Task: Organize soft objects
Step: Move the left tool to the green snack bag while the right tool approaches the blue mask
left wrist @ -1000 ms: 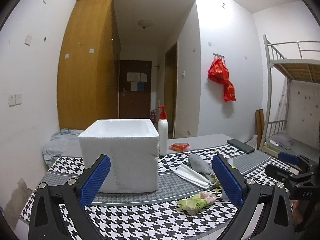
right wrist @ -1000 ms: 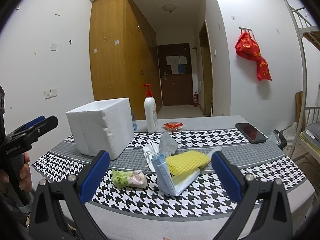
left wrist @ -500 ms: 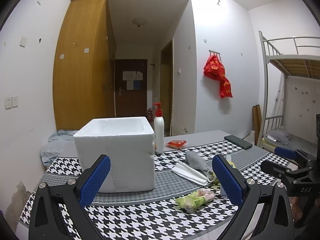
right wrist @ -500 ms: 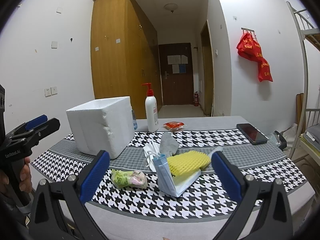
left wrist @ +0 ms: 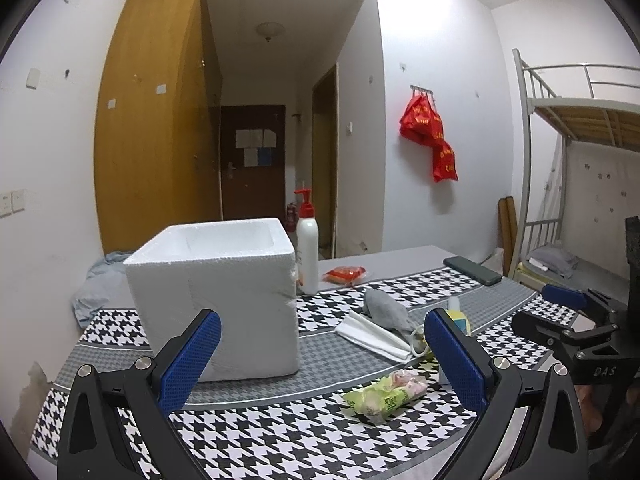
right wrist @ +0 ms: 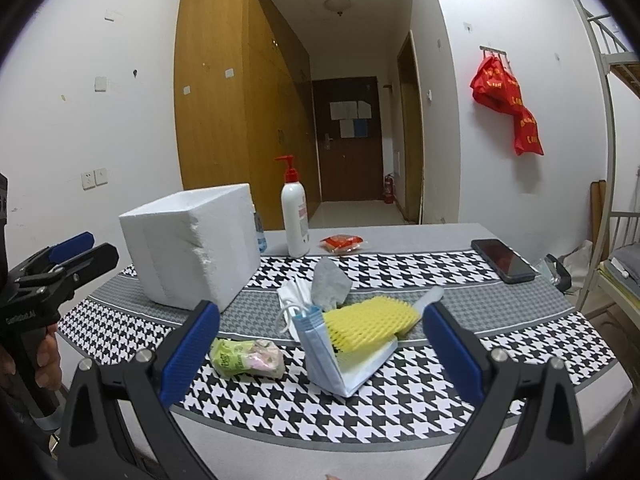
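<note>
Houndstooth cloth covered the bench. Both grippers hovered empty, fingers spread wide. From the right gripper, the yellow foam net lay at 12 o'clock, long axis crosswise, nearer than to the left gripper; the foam box stood at 10 o'clock.

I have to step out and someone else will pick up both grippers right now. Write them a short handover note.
Left gripper: open, empty, held above the near table edge, facing the white foam box.
Right gripper: open, empty, facing the pile of soft things.
On the houndstooth cloth: green snack packet, blue face masks with the yellow foam net lying on them, white masks, grey cloth.
Done: nothing picked up yet; the box's inside is only partly visible.
Left: presumably move each soft item into the box.
</note>
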A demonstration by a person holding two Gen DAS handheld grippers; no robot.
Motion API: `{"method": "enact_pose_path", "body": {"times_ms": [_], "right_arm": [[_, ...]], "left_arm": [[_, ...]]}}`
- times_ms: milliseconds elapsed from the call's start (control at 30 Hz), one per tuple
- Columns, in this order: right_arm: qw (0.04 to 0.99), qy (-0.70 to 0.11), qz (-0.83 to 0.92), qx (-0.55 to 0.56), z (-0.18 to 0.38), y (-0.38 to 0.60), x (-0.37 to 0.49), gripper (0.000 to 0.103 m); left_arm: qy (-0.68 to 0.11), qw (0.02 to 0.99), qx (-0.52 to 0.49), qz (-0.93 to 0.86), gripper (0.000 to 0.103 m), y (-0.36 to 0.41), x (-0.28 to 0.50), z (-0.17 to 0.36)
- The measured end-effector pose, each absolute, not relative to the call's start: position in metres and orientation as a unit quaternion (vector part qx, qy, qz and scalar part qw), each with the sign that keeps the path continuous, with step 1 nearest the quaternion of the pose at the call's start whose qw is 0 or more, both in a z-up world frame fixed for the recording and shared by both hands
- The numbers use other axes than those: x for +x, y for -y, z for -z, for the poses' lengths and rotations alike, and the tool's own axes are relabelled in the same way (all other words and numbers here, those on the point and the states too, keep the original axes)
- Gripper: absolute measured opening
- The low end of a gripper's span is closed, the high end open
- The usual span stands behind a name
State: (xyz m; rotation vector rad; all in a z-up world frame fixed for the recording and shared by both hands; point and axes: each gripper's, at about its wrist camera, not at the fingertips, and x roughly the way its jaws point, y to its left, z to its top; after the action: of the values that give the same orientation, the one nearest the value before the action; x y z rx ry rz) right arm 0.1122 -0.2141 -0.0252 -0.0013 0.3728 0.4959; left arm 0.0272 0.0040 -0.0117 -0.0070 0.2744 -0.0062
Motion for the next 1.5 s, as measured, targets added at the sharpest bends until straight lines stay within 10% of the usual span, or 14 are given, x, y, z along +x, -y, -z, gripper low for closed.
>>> {"method": "enact_pose_path", "body": {"times_ms": [1500], "right_arm": [[0.936,-0.273,-0.222,0.001,0.079,0.216,0.153,0.103]], "left_arm": [[-0.331,0.93,0.081,0.136,0.102,0.029,0.109,0.088]]}}
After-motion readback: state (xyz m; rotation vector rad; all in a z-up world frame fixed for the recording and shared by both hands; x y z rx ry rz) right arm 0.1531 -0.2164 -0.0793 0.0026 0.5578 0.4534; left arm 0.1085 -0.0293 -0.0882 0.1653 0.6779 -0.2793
